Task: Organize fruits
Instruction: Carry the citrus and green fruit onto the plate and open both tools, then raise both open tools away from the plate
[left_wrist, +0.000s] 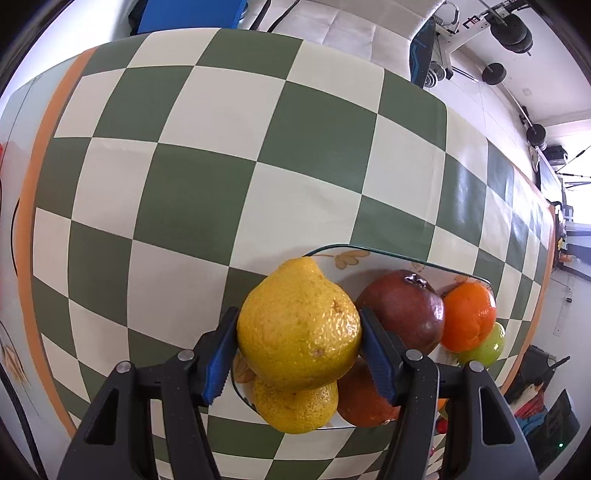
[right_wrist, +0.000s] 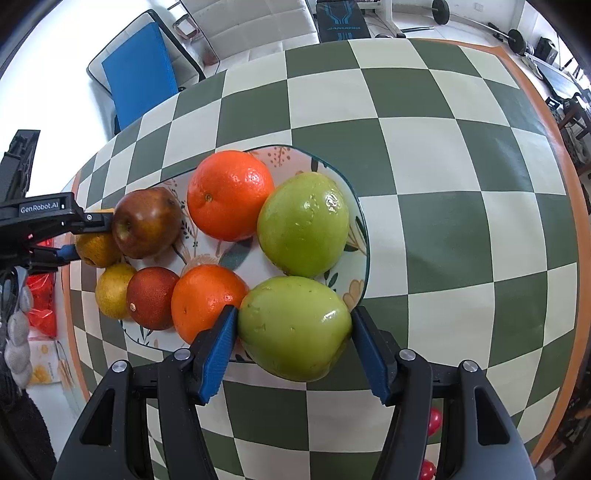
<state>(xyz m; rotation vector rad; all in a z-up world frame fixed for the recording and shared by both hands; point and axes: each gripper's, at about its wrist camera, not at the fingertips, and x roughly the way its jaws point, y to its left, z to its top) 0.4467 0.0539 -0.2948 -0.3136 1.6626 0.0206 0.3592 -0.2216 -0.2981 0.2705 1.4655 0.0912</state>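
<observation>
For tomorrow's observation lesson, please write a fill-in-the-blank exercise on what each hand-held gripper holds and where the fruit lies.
1. The left hand-held gripper is closed on a ____ fruit.
2. The right hand-held gripper is closed on a ____ apple.
3. The other fruits lie on a flowered ____.
4. The table has a green and cream ____ pattern.

Missing words: yellow; green; plate; checked

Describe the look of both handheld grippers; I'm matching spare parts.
Both the left gripper and right gripper have black speckled plastic bodies with triangular cut-outs, silver round pivot bolts, and blue ribbed finger pads. The left one's side reads "GenRobot.AI" in white.
</observation>
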